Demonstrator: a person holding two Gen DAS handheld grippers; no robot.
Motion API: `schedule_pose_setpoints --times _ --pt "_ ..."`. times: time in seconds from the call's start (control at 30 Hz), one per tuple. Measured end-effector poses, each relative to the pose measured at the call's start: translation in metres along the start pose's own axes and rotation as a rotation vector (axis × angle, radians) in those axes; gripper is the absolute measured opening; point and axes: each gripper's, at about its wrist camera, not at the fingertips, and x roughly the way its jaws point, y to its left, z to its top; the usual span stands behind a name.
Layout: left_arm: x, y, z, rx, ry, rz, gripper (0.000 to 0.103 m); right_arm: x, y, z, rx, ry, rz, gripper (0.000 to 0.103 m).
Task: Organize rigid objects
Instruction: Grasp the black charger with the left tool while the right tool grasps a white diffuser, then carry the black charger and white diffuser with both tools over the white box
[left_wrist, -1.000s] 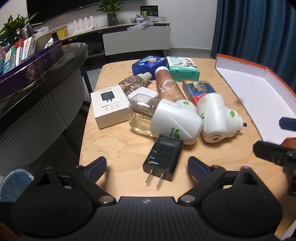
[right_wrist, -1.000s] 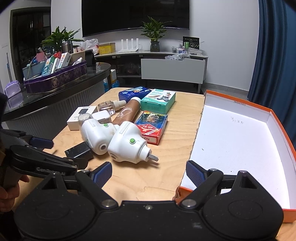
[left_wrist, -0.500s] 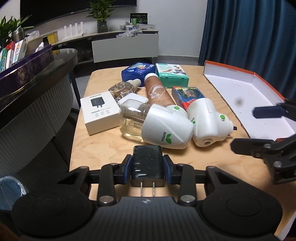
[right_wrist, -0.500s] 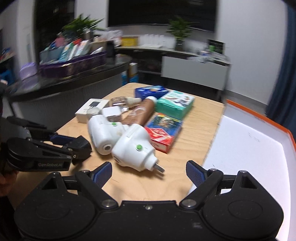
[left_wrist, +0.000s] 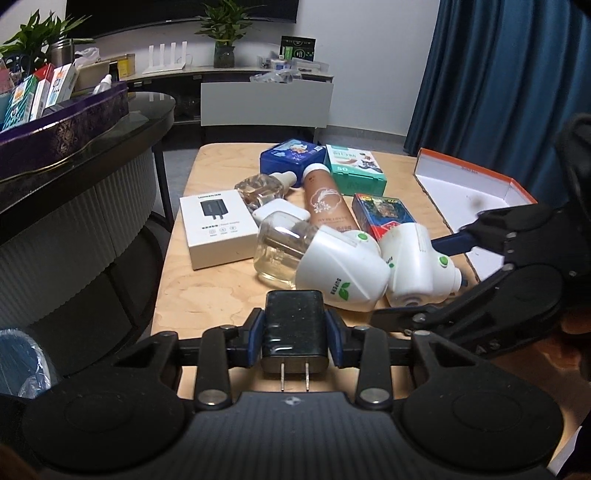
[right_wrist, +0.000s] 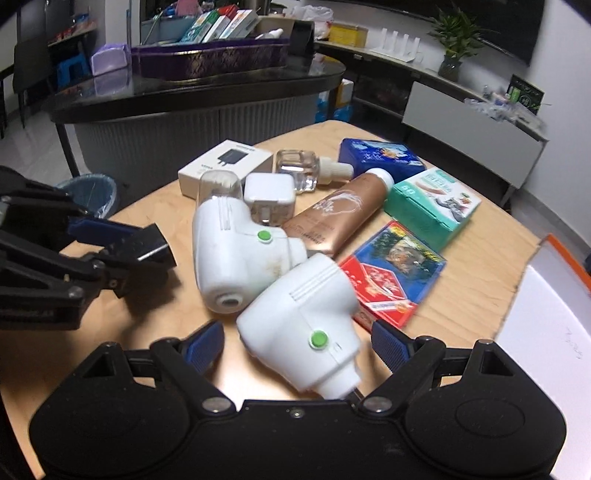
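Left wrist view — your left gripper (left_wrist: 294, 334): clenched on the black charger (left_wrist: 294, 328), blue pads pressed to its two sides.
Left wrist view — black charger: a dusty, glossy black block, flat face up, its two metal prongs pointing back at your camera; it sits at the near edge of the wooden table (left_wrist: 207, 291), just short of the white pile.
Left wrist view — beyond it: a white plug-in diffuser with clear bottle (left_wrist: 325, 260) lies on its side, touching a second white diffuser (left_wrist: 415, 266) to its right.
Left wrist view — your right gripper (left_wrist: 436, 284): reaches in from the right, its fingers on either side of the second diffuser.
Left wrist view — far right: an orange-rimmed white box lid (left_wrist: 476, 184) lies open on the table.

Right wrist view — your right gripper (right_wrist: 295, 343): jaws spread wide, blue pads clear of the second white diffuser (right_wrist: 306, 328) lying between them, green button up.
Right wrist view — your left gripper (right_wrist: 122, 247): at left, gripping the black charger (right_wrist: 151, 245) just above the table, apart from the pile.
Right wrist view — around it: a red card box (right_wrist: 391, 277), a copper tube (right_wrist: 336, 214) and a white charger carton (right_wrist: 225, 164).
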Motion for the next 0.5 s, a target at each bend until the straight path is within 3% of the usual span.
schedule_pose_setpoints --times 0.03,0.07,0.1,0.23,0.5 --pt "0.0 0.0 0.0 -0.001 -0.001 0.0 0.037 0.001 -0.003 0.001 0.028 0.003 0.016 0.095" --pt "0.0 0.001 0.0 -0.002 -0.002 -0.001 0.037 0.001 -0.006 0.001 0.063 0.003 0.036 0.082" --pt "-0.001 0.001 0.0 -0.003 -0.003 -0.001 0.036 -0.001 -0.01 0.0 0.096 0.004 0.043 0.08" --pt "-0.005 0.002 0.001 -0.017 -0.017 0.0 0.037 -0.009 -0.01 -0.008 0.133 -0.015 0.006 0.079" --pt "-0.019 -0.016 0.008 -0.01 -0.058 -0.011 0.036 -0.059 -0.014 -0.017 0.235 -0.14 -0.035 0.079"
